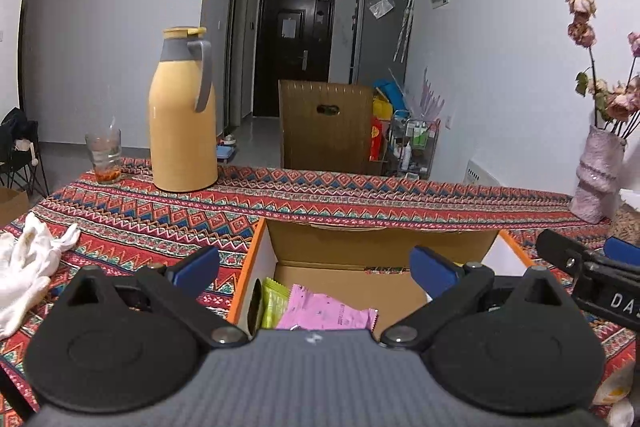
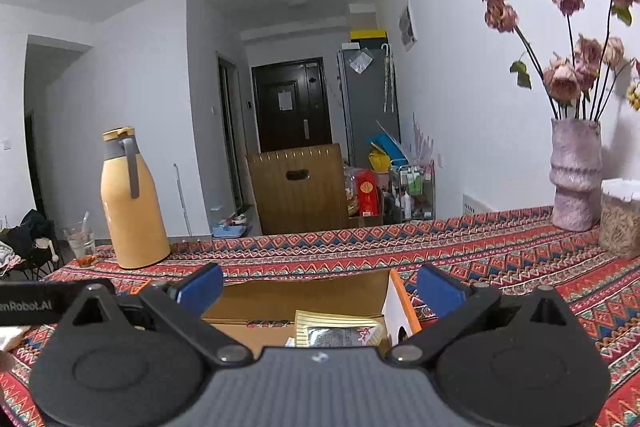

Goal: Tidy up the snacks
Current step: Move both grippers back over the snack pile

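Left wrist view first: the patterned tablecloth (image 1: 320, 199) runs across the whole middle of the frame. Bottom centre sits the open cardboard box (image 1: 380, 247) with orange edges. Left of centre on the cloth stands a yellow thermos (image 1: 182, 123), with a drinking glass (image 1: 103, 155) just beside it toward the left edge. At the far right there's a pink vase (image 1: 598, 179) of dried flowers. A crumpled white cloth (image 1: 28, 267) lies at the lower left.

Inside the box, low in frame, a pink snack packet (image 1: 328, 311) lies flat with a green packet (image 1: 275, 301) touching its left side.

The left gripper (image 1: 314, 271) hangs over the box, fingers spread wide, holding nothing.

Right wrist view: right gripper (image 2: 320, 289) is also spread and empty, above a yellowish packet (image 2: 336, 327) in the box, though the label's too blurry to read.
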Demonstrator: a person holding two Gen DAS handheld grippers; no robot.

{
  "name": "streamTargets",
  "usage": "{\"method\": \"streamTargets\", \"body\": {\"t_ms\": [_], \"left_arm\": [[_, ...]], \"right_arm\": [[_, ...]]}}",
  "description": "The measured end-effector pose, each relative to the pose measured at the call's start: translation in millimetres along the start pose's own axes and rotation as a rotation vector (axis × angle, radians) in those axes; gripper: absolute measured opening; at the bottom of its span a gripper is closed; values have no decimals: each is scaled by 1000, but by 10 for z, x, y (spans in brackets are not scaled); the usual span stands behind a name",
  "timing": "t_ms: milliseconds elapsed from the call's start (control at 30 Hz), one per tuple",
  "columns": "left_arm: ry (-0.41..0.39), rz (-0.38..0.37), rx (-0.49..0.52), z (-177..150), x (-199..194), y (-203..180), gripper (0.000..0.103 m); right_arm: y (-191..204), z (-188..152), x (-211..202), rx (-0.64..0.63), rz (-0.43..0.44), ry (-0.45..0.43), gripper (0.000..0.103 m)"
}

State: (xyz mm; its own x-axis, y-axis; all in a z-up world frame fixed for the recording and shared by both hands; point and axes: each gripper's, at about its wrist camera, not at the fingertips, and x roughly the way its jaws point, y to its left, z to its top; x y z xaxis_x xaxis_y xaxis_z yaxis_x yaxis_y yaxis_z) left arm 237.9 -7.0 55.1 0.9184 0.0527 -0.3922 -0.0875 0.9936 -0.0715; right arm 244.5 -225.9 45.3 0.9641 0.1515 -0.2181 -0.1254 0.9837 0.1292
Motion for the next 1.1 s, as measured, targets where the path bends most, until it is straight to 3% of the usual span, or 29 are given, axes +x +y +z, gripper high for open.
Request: {"method": "streamTargets", "body": {"t_ms": [467,1100], "left_arm": [[-38,-3,19,-187,-731,148,103],[77,38,16,-838,-996,575,103]], "right_arm": [[93,-151,-761,-18,25,-7,103],[-15,-791,-1276,-36,-13,135,103]]}}
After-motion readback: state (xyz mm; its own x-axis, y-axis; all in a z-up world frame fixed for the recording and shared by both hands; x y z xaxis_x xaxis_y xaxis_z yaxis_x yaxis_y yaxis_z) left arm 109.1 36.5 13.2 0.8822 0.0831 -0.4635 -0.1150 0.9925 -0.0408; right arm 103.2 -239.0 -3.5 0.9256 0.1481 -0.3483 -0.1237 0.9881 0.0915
